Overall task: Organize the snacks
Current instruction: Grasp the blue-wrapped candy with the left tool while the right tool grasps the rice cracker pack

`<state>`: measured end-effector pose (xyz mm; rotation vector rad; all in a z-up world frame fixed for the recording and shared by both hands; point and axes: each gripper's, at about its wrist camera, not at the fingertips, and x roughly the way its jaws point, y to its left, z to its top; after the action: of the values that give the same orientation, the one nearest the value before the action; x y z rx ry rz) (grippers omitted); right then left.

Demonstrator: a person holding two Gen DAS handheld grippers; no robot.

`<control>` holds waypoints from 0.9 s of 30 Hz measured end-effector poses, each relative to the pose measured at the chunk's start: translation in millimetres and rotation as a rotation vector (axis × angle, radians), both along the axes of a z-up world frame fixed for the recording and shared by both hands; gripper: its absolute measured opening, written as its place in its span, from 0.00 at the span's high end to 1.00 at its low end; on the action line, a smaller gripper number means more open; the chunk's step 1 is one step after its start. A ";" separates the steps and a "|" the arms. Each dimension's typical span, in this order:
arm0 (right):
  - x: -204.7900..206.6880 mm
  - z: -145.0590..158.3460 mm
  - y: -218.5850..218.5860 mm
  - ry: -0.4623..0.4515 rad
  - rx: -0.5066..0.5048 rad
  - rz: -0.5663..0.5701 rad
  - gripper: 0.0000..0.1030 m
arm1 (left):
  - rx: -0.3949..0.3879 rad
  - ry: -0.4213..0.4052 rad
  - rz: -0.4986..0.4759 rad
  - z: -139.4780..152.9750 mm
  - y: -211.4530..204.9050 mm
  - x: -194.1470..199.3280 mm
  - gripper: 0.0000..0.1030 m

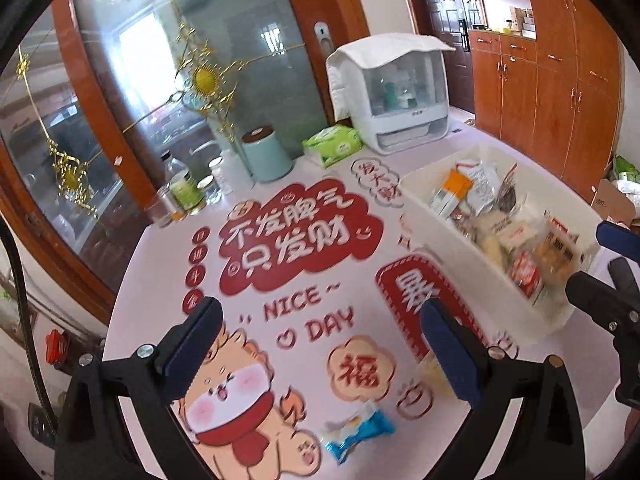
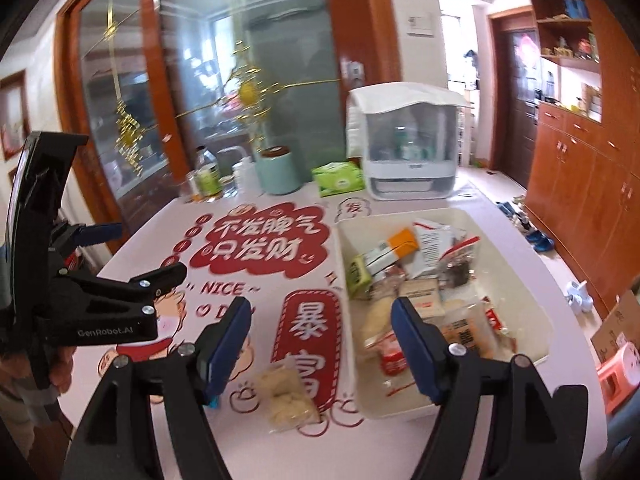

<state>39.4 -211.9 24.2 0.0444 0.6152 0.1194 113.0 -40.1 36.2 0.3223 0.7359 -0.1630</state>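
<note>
A white bin (image 1: 436, 216) (image 2: 532, 304) full of snack packs stands on the right of the printed table. A blue-and-white snack pack (image 1: 358, 432) lies on the table near me, between my left gripper's fingers and below them. A clear pack of pale yellow snacks (image 2: 286, 398) lies left of the bin; in the left wrist view (image 1: 434, 376) my right finger partly hides it. My left gripper (image 1: 320, 340) is open and empty above the table. My right gripper (image 2: 322, 334) is open and empty, over the bin's left wall.
At the table's far edge stand a mint canister (image 1: 266, 156), a green tissue pack (image 1: 332, 144), bottles (image 1: 182, 184) and a white covered appliance (image 1: 394, 92). Glass sliding doors are behind. Wooden cabinets (image 1: 560, 92) are at the right.
</note>
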 end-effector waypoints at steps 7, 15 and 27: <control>1.7 -35.3 33.6 0.092 -0.038 0.083 0.29 | 0.034 0.069 -0.004 -35.1 29.8 -15.6 0.04; 15.4 -85.3 60.6 0.207 -0.114 0.120 0.29 | 0.074 0.198 -0.050 -94.2 41.3 -20.1 0.04; 49.6 -133.9 72.4 0.338 -0.192 0.107 0.29 | 0.099 0.314 -0.166 -155.4 37.1 -2.6 0.04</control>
<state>89.0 -139.4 -109.7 -0.1570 0.9646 0.1579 110.4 -2.9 -119.2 0.4590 1.0298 -0.3403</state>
